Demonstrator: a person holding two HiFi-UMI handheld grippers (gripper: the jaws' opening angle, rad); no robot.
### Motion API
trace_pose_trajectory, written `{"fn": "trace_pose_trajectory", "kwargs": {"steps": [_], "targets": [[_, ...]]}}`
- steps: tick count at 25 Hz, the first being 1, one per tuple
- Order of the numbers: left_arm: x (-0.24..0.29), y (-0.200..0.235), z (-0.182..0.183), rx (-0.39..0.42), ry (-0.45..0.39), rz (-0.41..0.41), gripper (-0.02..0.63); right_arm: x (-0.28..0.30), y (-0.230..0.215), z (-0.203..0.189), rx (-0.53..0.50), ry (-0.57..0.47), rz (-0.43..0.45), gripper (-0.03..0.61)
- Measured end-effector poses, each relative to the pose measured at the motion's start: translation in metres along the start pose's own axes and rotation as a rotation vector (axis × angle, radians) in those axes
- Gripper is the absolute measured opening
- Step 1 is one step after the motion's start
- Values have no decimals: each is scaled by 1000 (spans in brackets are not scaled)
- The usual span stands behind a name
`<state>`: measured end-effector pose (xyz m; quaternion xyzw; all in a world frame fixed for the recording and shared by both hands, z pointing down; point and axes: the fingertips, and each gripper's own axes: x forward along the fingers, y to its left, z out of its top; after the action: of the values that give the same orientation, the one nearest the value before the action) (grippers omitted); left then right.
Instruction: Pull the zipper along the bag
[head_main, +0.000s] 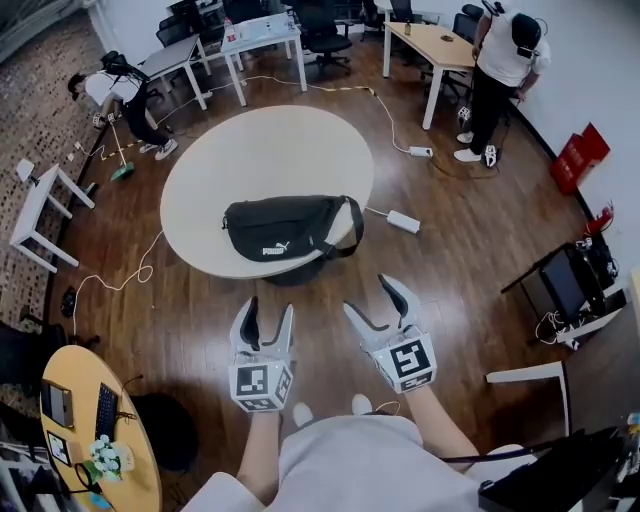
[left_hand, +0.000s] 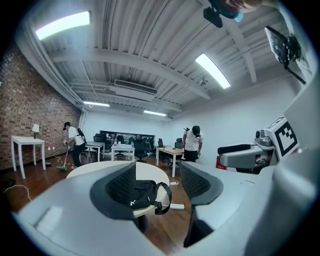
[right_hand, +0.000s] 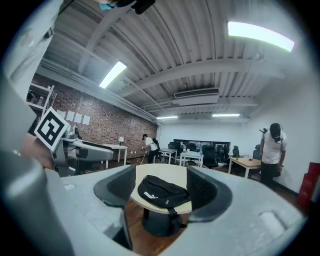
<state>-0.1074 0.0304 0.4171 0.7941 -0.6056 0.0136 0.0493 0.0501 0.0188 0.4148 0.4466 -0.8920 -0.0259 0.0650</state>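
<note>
From the head view, a black bag (head_main: 285, 228) lies on the round pale surface (head_main: 270, 150), on the part of it nearest the person, with its white logo on the near side and its strap (head_main: 348, 232) looped at the right end by the surface's edge. The left gripper (head_main: 268, 308) and the right gripper (head_main: 372, 297) are held side by side over the wooden floor, well short of the surface's near edge and apart from the bag; each has its jaws spread wide with nothing between them. A white power strip (head_main: 403, 221) lies on the floor just right of the surface. Beyond the surface, one person (head_main: 505, 60) stands at a desk to the far right and another (head_main: 120, 95) bends with a broom to the far left. In the left gripper view the jaws stand wide apart and hold nothing; the bag (left_hand: 142, 192) shows in the gap between them, far off on the surface, its strap hanging over the surface's near edge. In the right gripper view the jaws are likewise spread wide and empty, and the bag (right_hand: 162, 192) lies across the near part of the surface (right_hand: 160, 172), framed between them but well clear of them, its strap drooping over the edge towards the pedestal. The zipper is too small to make out in any view.
</note>
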Motion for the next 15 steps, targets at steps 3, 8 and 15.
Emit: {"fn": "trace_pose_trajectory", "kwargs": {"steps": [3, 8, 15], "targets": [[-14, -3, 15, 96, -36, 22, 276, -5, 14, 17, -1, -41, -7, 296], [-50, 8, 34, 117, -86, 68, 252, -5, 50, 41, -1, -84, 8, 288], [-69, 33, 27, 82, -76, 67, 241, 5, 93, 41, -10, -72, 53, 279]]}}
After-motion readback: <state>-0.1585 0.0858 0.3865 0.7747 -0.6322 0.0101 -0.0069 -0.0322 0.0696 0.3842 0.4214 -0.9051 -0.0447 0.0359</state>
